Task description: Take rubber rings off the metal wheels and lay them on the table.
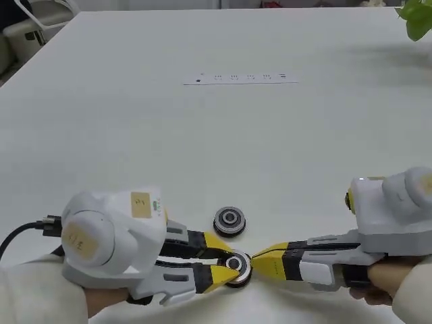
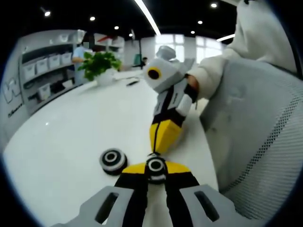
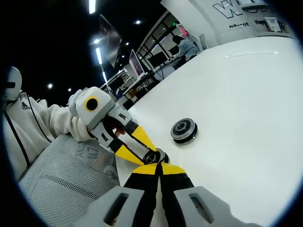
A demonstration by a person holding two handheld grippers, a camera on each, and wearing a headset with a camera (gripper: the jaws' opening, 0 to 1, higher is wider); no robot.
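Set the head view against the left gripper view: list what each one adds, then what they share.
The head view adds a paper strip with printed marks far up the table, and a black cable running to the left gripper. The left gripper view adds shelves of bins, ceiling lights and a mesh chair back. Shared: the left gripper shut on one metal wheel, the right gripper with its tip against that wheel, and a second wheel lying free beside them.

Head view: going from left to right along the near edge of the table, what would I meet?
Black cable → left hand-held gripper → the metal wheel clamped in it → right hand-held gripper.
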